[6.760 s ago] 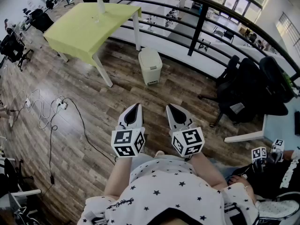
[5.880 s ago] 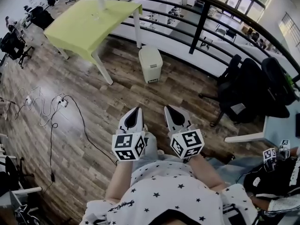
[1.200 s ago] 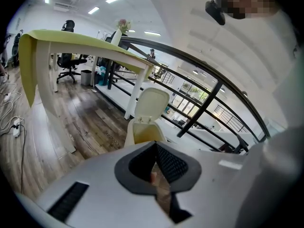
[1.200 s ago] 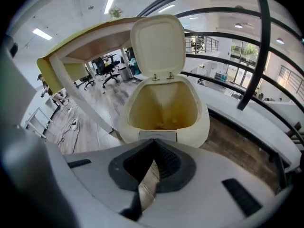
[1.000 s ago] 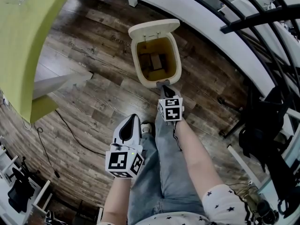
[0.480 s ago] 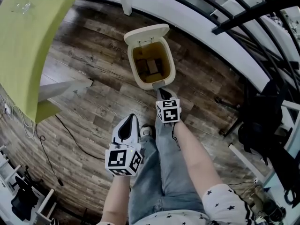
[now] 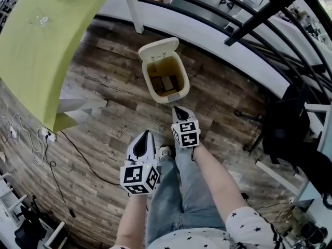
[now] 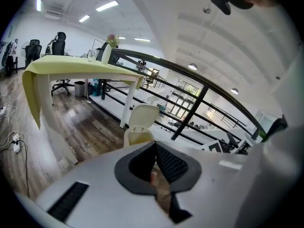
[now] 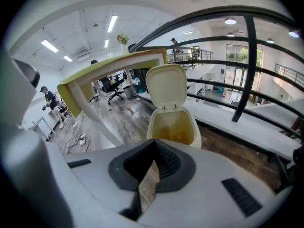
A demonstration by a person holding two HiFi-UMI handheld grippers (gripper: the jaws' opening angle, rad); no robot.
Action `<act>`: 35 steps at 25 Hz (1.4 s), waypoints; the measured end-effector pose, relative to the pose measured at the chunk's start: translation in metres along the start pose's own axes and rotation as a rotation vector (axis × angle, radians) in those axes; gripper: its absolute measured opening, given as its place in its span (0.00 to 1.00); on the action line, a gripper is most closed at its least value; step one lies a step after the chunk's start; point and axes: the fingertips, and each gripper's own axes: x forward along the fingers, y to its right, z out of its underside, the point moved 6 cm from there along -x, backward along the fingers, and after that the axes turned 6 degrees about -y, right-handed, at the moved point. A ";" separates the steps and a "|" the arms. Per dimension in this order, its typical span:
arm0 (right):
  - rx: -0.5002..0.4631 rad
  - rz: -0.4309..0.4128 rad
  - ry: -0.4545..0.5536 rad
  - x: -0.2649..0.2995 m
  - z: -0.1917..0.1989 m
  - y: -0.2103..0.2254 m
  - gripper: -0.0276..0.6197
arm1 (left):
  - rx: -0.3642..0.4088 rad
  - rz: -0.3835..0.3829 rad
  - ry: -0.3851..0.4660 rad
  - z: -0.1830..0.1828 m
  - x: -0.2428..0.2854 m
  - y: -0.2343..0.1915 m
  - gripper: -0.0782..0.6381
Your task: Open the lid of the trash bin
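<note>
since the lid [image 7: 158, 50] of the trash bin [image 7: 174, 95] already stands raised, the bin on the floor [image 7: 111, 84] just ahead of the right gripper [image 7: 179, 110], the task looks done, with its jaws and the left gripper [image 7: 145, 136] jaws all closed, empty.

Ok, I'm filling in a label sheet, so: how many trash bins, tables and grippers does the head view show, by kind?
trash bin: 1
table: 1
grippers: 2, the left gripper and the right gripper
total: 4
</note>
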 end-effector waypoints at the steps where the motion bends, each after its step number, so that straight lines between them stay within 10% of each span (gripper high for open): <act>1: 0.001 -0.001 0.012 -0.008 -0.002 -0.003 0.03 | 0.002 0.000 0.000 0.000 -0.004 0.001 0.13; 35: 0.049 0.023 0.315 -0.306 -0.051 -0.076 0.03 | 0.097 0.095 0.052 -0.040 -0.148 0.083 0.13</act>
